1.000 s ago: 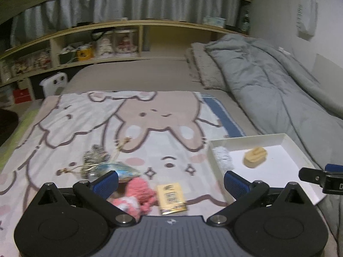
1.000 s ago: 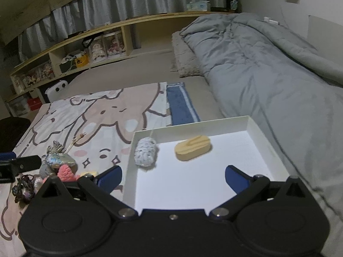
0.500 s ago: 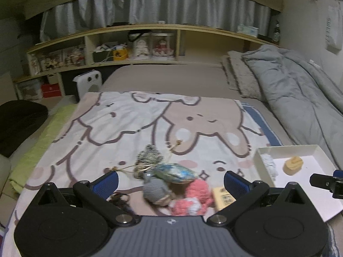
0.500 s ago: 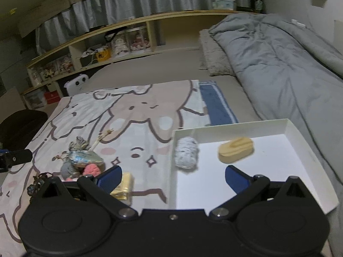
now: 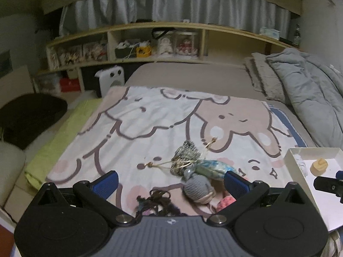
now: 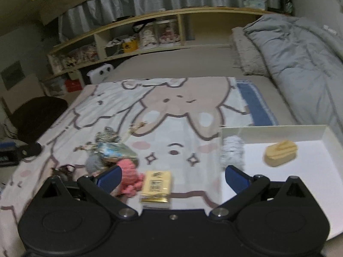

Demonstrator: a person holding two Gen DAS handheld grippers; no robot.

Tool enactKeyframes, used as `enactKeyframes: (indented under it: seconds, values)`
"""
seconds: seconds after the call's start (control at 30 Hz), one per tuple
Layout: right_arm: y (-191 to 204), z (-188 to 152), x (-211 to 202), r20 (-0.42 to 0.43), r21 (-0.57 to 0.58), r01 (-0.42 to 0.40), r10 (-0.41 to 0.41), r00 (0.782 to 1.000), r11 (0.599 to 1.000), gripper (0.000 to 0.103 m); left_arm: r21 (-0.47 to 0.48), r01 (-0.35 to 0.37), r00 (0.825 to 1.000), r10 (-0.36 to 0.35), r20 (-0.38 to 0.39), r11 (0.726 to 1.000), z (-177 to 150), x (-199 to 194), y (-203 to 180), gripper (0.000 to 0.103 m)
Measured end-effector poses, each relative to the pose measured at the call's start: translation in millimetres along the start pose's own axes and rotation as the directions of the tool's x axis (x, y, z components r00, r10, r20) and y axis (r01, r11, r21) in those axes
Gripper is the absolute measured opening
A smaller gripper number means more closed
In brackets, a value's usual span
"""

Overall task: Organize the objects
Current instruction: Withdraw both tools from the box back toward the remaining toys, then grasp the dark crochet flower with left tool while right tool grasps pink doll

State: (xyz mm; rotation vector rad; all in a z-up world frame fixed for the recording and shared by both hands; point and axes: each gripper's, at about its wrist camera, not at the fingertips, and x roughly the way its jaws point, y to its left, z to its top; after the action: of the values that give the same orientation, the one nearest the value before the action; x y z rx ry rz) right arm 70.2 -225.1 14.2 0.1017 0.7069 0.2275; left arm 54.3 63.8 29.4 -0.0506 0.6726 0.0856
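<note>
Left gripper (image 5: pixel 169 180) and right gripper (image 6: pixel 172 174): jaws spread wide, holding nothing. White tray (image 6: pixel 321 132) at right holds a tan block (image 6: pixel 280 153), possibly wooden.

The blanket (image 6: pixel 171 115) is pale with pink-brown cartoon animals outlined in dark lines and a blue edge. On it lie a pink knitted toy (image 6: pixel 128 176), a yellow packet (image 6: pixel 156 187) and a grey yarn ball (image 5: pixel 198 188). The white tray (image 6: pixel 278 132) holds a tan block (image 6: pixel 280 153); the quilt (image 6: pixel 300 49) is grey.

Knitted grey ball (image 5: pixel 198 189), matt tray (image 6: pixel 278 133)
</note>
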Motion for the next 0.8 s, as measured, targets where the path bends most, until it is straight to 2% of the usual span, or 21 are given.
enactKeyframes:
  seconds: [0.27,0.47,0.6,0.7,0.77,0.8]
  values:
    - [28.4,0.2,26.7,-0.024,0.019,0.0,0.0,1.0,1.0,0.103,0.007,-0.063,0.997,0.063,-0.039,0.998,-11.8,22.4,29.7,0.103]
    - [42.1,-1.3,49.9,-0.068,0.068,-0.031,0.036,0.997,0.997,0.103,-0.056,-0.029,0.995,0.023,-0.095,0.998,-14.9,39.6,44.0,0.101]
    - [43.0,-0.8,69.6,-0.112,0.181,-0.047,0.068,0.991,0.982,0.103,-0.064,0.024,0.991,-0.032,-0.131,0.998,-20.0,50.9,44.1,0.098]
    - [38.8,-2.4,86.0,-0.177,0.308,-0.041,0.1,0.979,0.951,0.103,-0.037,0.075,0.983,-0.08,-0.163,0.996,-22.8,60.6,40.9,0.094]
    - [35.1,-4.2,95.9,-0.218,0.389,-0.026,0.12,0.968,0.921,0.098,0.002,0.108,0.977,-0.106,-0.185,0.994,-24.5,64.9,37.4,0.09]
    - [33.9,-4.9,101.0,-0.24,0.424,-0.007,0.12,0.963,0.905,0.084,0.022,0.126,0.975,-0.119,-0.19,0.992,-25.5,66.0,35.8,0.09]
